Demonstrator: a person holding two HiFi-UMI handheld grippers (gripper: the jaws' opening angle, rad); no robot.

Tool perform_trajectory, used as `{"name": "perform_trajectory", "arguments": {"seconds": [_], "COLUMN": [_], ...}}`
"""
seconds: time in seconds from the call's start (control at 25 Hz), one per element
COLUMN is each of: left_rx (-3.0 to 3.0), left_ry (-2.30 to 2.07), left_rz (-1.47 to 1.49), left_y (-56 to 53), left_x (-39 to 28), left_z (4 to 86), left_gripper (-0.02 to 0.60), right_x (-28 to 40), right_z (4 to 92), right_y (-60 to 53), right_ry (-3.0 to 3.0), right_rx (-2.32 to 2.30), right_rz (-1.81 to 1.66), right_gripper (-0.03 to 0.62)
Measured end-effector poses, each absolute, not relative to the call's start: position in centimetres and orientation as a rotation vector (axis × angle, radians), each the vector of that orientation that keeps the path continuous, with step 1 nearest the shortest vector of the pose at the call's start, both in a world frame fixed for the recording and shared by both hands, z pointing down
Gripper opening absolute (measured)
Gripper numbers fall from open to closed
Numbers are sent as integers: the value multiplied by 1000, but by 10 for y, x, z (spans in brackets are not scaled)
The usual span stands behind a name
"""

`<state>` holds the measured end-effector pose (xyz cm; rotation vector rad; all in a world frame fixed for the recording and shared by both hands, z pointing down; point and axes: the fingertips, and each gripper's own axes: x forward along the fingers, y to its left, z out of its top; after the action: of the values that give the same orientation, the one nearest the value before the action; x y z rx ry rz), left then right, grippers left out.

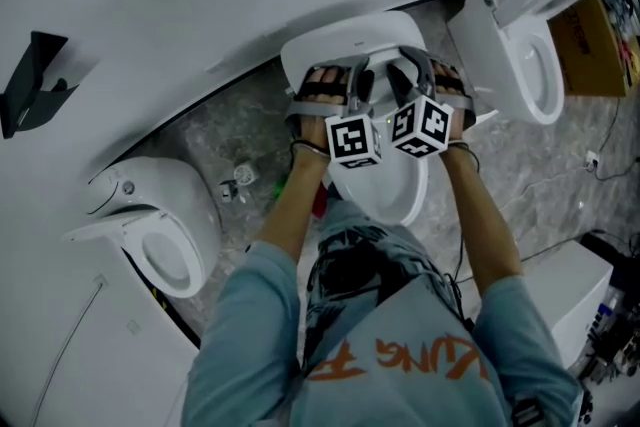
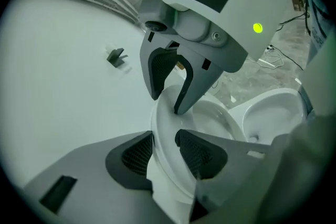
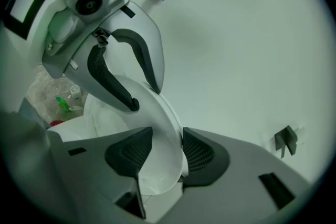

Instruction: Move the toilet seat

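Note:
The white toilet seat (image 1: 340,40) of the middle toilet stands raised toward the white wall. Both grippers hold its top edge side by side, the left gripper (image 1: 358,83) just left of the right gripper (image 1: 405,77). In the left gripper view the seat's rim (image 2: 165,118) runs between the pads of the left gripper (image 2: 165,145), which sit against both faces, and the right gripper (image 2: 168,89) straddles the rim just beyond. In the right gripper view the right gripper (image 3: 167,145) pinches the seat's curved edge (image 3: 157,113), with the left gripper (image 3: 140,84) further along it.
A second toilet (image 1: 165,225) with its seat open stands at the left and a third (image 1: 530,50) at the right. A cardboard box (image 1: 592,40) is at the far right, a white unit (image 1: 578,287) at the lower right. A black bracket (image 1: 35,80) hangs on the wall. Small items (image 1: 240,180) lie on the marble floor.

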<state>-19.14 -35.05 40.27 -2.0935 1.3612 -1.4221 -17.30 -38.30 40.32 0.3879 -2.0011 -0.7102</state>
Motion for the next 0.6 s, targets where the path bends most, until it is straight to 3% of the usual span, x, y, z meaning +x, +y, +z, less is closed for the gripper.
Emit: {"name": "perform_trajectory", "arguments": {"seconds": [0.36, 0.6], "left_rx": [-2132, -2058], "left_ry": [1615, 2083], "left_rz": [-1288, -931], "left_y": [-333, -295], "left_x": [-189, -169], "left_z": [359, 270], "left_gripper": [152, 132], "right_x": [-137, -94], "right_z": [346, 285], "right_y": [-363, -334], "right_ry": [-2302, -2552], "right_rx": [584, 685], "right_rz": [-380, -132], "right_gripper": [155, 23]}}
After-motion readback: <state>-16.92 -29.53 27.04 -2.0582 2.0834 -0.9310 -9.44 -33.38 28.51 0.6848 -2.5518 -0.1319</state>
